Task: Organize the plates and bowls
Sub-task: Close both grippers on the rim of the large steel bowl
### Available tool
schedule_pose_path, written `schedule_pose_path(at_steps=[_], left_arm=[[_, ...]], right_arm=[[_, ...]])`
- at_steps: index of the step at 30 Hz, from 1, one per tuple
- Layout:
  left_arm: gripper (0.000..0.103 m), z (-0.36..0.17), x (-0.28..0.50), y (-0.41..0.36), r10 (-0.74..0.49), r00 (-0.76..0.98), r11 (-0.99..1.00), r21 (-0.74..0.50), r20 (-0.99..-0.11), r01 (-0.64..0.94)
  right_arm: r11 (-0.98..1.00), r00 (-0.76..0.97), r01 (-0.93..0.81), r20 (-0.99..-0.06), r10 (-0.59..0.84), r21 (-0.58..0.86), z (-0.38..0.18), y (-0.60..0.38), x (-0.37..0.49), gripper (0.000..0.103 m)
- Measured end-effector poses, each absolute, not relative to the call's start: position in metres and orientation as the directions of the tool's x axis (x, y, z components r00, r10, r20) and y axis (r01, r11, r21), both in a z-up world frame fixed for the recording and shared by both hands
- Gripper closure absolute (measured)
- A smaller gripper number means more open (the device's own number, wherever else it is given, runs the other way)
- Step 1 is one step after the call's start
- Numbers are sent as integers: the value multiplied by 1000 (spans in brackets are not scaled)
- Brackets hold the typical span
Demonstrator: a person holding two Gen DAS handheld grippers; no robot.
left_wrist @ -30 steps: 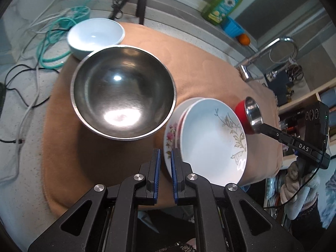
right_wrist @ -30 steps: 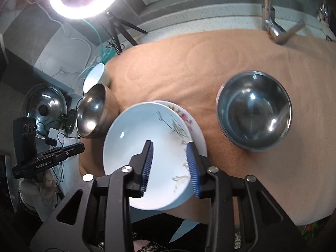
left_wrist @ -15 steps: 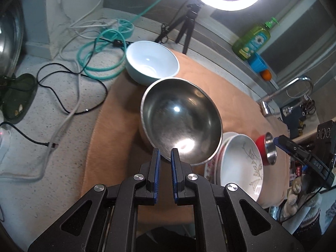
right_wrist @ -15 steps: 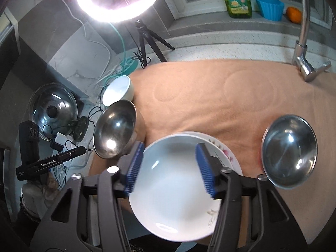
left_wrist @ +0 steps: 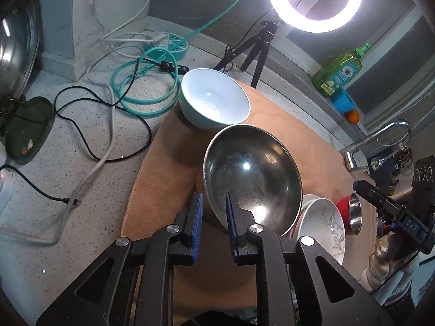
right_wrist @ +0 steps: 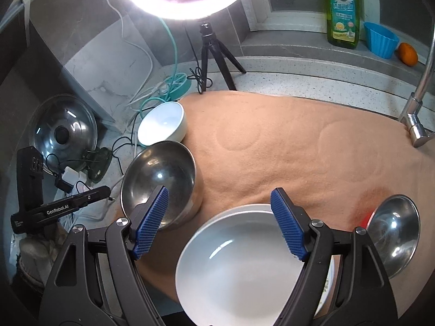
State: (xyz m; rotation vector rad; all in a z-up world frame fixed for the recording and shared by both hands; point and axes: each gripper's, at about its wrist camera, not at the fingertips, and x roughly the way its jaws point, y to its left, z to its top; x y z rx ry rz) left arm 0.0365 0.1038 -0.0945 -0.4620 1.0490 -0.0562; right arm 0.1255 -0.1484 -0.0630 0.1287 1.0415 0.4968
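My left gripper (left_wrist: 213, 218) is open, its fingers straddling the near rim of a large steel bowl (left_wrist: 252, 174) on the tan cloth. A pale blue bowl (left_wrist: 214, 103) stands behind it. White plates (left_wrist: 322, 231) are stacked to the right, with a small steel bowl (left_wrist: 354, 216) beyond. My right gripper (right_wrist: 220, 222) is wide open above the top white plate (right_wrist: 239, 266). The right wrist view also shows the large steel bowl (right_wrist: 160, 182), the blue bowl (right_wrist: 163, 127) and the small steel bowl (right_wrist: 394, 233).
A ring light on a tripod (right_wrist: 209, 43) stands behind the tan cloth (right_wrist: 299, 146). Cables (left_wrist: 114, 87) lie on the counter at left, near a pot lid (right_wrist: 64, 133). A faucet (right_wrist: 418, 108), dish soap bottle (right_wrist: 342, 11) and blue cup (right_wrist: 380, 39) are at the right.
My left gripper has opened and moved up to the large steel bowl's rim. My right gripper has opened wide and drawn back over the plate.
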Motion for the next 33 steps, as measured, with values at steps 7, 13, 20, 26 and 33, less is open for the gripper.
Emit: schedule_pose_path(at_steps=[7, 13, 20, 26, 33], left_arm=[[87, -103, 45, 111, -275, 494, 891, -411, -825, -190], [87, -111, 54, 112, -290, 474, 888, -418, -832, -190], [87, -122, 62, 111, -319, 449, 876, -440, -835, -197], [88, -127, 66, 113, -327, 439, 872, -446, -837, -200], [88, -131, 70, 112, -334, 437, 870, -452, -835, -199]], right_arm=[[872, 330, -309, -817, 474, 381, -81, -132, 149, 52], [859, 255, -312, -835, 487, 405, -99, -115, 161, 66], [853, 201, -319, -849, 488, 414, -114, -95, 167, 69], [859, 165, -308, -867, 471, 408, -128, -88, 173, 82], [861, 136, -313, -878, 459, 402, -137, -82, 174, 91]])
